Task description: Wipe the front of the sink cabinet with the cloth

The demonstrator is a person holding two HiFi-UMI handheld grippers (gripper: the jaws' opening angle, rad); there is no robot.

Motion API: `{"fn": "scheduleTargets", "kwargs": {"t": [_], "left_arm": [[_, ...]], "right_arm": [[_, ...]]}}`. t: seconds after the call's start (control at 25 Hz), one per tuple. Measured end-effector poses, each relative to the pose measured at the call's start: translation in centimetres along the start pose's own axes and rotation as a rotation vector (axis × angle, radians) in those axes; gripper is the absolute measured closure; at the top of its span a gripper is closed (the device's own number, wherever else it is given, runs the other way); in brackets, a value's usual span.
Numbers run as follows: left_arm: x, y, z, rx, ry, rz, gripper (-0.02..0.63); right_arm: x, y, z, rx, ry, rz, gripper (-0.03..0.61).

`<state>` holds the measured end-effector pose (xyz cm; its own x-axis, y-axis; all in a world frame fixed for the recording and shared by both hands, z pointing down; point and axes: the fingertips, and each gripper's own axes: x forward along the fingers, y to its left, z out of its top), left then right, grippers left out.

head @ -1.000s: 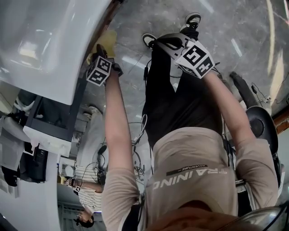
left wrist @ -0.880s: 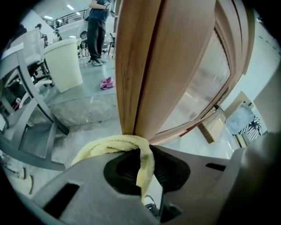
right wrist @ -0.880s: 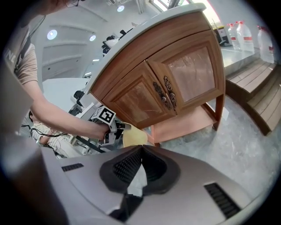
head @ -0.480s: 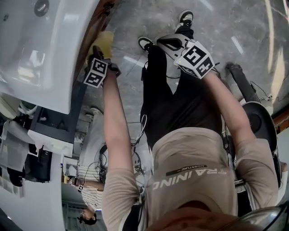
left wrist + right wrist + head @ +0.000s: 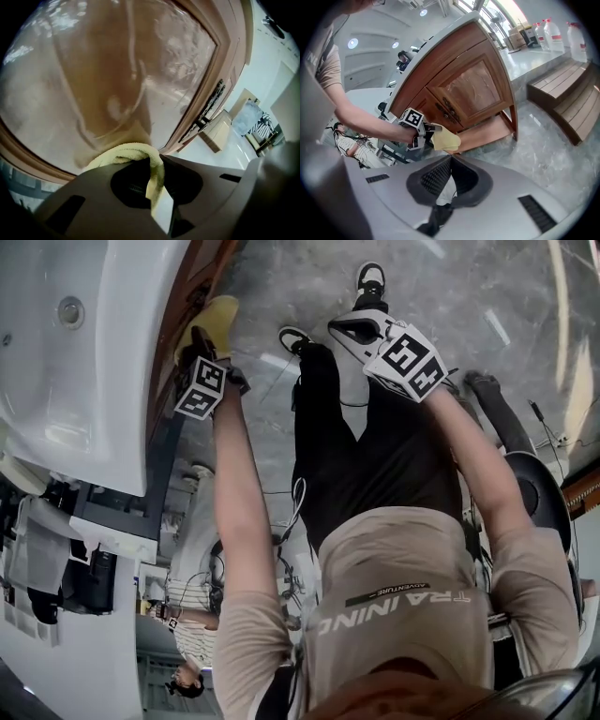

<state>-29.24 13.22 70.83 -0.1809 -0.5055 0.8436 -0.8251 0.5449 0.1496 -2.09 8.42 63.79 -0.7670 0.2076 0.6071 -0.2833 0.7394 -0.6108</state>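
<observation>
- The yellow cloth point(image 5: 136, 152) is bunched in your left gripper point(image 5: 155, 187), whose jaws are clamped on it. A strand runs down between them, and the gripper body hides the rest of the cloth in the left gripper view.
- The cloth sits right at the glossy brown door panel of the sink cabinet point(image 5: 117, 70). Its shadow shows on the wood just above it, but the contact line itself is hidden.
- In the right gripper view, the cloth point(image 5: 445, 138) shows low on the cabinet point(image 5: 473, 89), below the dark door handles point(image 5: 449, 112). Your left gripper point(image 5: 424, 132) covers its near end.
- In the head view, the cabinet front point(image 5: 192, 277) is only an edge-on brown strip under the white sink point(image 5: 75, 334). The cloth point(image 5: 214, 320) peeks out past your left gripper point(image 5: 202, 345).
- The panel carries blurred reflections, and the dark fitting point(image 5: 211, 105) at its edge is hard to make out.
- Your right gripper point(image 5: 450, 158) has its jaws together with nothing between them. It hangs well apart from the cabinet, over the marble floor point(image 5: 469, 296), in front of your legs point(image 5: 361, 331).
</observation>
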Motion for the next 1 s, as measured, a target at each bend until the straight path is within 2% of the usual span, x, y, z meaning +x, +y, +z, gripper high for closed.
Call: {"fn": "scheduleTargets", "kwargs": {"t": [0.24,0.52,0.76,0.92,1.0], "left_arm": [[2.1,-5.0,1.6,0.041,-0.014,-0.029,0.568],[3.1,-8.3,1.9,0.001,0.006,0.002,0.568],[4.3,-11.1,3.0,-0.142,-0.043,0.005,0.568],[5.4,-13.4,4.3,-0.149,-0.053,-0.008,0.569],[5.8,-14.0,4.9,-0.181,-0.058,-0.002,0.569]], "right_arm": [[-2.1,-4.8,0.5,0.038,-0.005,-0.01,0.566],[-4.6,-7.6,0.0,0.094,0.006,0.006,0.566],[-5.3,-9.3,-0.2,0.102,0.015,0.032,0.566],[-6.0,-10.5,0.5,0.112,0.0,0.034,0.566],[-6.4,-11.2,0.9,0.116,-0.008,0.032,0.566]]}}
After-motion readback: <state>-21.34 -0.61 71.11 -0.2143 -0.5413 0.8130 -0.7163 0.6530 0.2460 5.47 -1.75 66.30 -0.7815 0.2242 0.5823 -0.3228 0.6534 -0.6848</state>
